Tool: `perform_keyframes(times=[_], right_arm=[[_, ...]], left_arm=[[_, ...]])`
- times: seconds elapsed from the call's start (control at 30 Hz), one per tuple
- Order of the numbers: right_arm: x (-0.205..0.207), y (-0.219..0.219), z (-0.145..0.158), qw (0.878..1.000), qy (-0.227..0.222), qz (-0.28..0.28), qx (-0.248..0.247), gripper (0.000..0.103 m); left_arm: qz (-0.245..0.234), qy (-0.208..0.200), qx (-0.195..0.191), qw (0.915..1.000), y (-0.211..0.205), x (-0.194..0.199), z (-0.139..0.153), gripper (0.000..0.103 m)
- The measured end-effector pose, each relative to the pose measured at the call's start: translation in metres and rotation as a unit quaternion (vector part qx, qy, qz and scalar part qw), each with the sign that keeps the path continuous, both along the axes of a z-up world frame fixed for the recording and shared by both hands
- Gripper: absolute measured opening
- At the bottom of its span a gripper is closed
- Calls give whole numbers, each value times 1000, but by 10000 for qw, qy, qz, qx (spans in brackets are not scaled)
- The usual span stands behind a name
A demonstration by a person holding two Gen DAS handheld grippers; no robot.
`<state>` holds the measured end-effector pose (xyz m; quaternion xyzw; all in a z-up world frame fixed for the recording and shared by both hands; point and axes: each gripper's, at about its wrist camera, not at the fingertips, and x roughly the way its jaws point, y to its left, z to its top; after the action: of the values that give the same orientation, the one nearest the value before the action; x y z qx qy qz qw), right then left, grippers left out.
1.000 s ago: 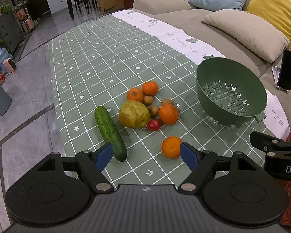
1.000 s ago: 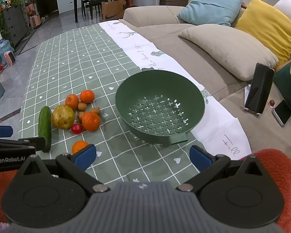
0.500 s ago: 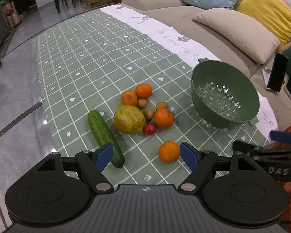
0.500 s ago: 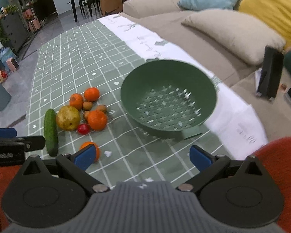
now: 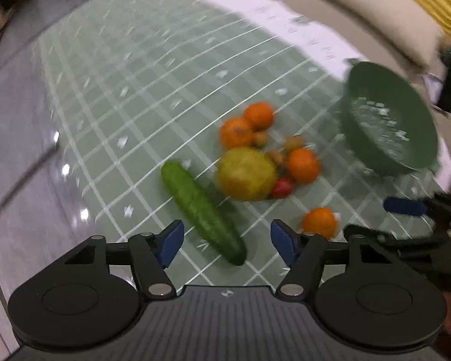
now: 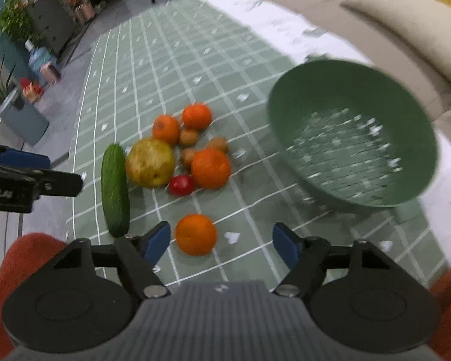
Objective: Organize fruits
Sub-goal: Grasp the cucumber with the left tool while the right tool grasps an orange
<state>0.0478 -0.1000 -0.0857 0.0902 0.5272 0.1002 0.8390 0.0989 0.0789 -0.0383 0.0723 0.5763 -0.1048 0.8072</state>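
Desk [image 6: 171, 60]: covered with a green checked cloth; both views blurred.

Colander [image 6: 354, 132]: green, perforated base, nothing in it; stands on the cloth to the right of the fruit, apart from it.

Cucumber [image 6: 115, 189]: lies lengthwise at the left edge of the group, just beside the pear.

Pear [image 6: 149, 162]: large, yellow-green, in the middle of the cluster.

Oranges: two at the far side of the cluster [image 6: 196, 116], one at its right [image 6: 210, 168], and a lone orange [image 6: 196, 234] apart from the rest, nearest the grippers.

Tomato [image 6: 181, 185]: small, red, between the pear and the right-hand orange.

Small brown fruits [image 6: 188, 137]: three, among the oranges; kind cannot be told.

Left gripper [image 5: 227, 242]: released, fingers spread wide, holding nothing; the near end of the cucumber lies between its tips.

Right gripper [image 6: 221, 242]: released, fingers spread wide, holding nothing; the lone orange sits between its tips, closer to the left one.
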Motion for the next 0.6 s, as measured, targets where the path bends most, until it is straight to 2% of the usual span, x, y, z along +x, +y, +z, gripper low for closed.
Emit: perform_keyframes(times=[0.1,0.23,0.37,0.53,0.6], right_arm=[[11,12,-15,9995,152,246,-85,62],[25,21,-32,9981,458,400,-122,60],[35,28,-44,9964,635,490,-280,59],[43,31,-53,9946,847,593,-121,59],[45,31,-56,9940,900,616,-53,59]], left_arm=[[476,121,38,9988,12,13,-19,73],[850,308,-51,9959,21,32,-35,72],[1069,478,-16,9931,24,46,-48,72],[1169,665,47,9909,26,57,-65,72],[1164,705,-42,9907,26,61,-69,72]])
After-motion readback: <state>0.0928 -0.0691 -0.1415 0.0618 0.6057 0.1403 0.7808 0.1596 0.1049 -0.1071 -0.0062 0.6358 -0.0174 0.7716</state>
